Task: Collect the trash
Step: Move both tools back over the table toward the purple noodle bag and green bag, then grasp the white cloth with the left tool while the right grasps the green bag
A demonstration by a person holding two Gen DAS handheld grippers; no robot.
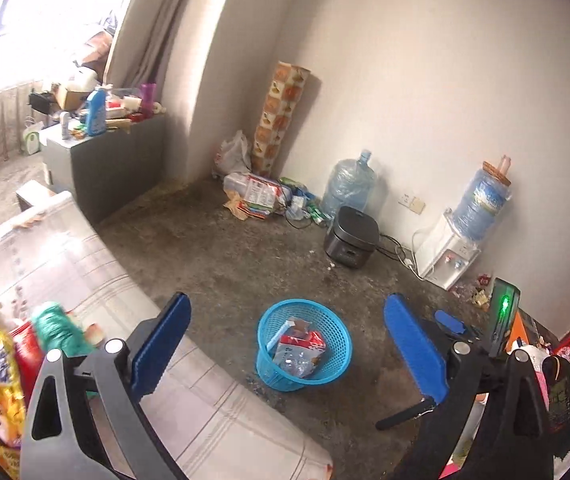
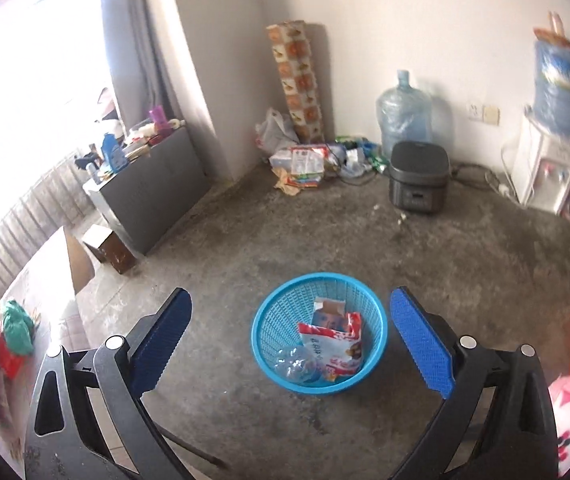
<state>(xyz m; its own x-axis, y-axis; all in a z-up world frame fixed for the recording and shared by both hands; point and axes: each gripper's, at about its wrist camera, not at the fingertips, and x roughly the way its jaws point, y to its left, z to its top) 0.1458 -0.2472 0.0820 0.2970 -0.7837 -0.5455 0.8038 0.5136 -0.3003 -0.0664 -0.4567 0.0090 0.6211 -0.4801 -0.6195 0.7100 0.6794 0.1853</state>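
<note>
Right wrist: hand-held gripper above basket

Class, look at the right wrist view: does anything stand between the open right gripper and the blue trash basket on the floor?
Nothing visible does. The right gripper is open and empty, and the blue basket stands on bare concrete floor straight ahead between its fingers, already holding a snack bag and a crushed bottle.
</note>
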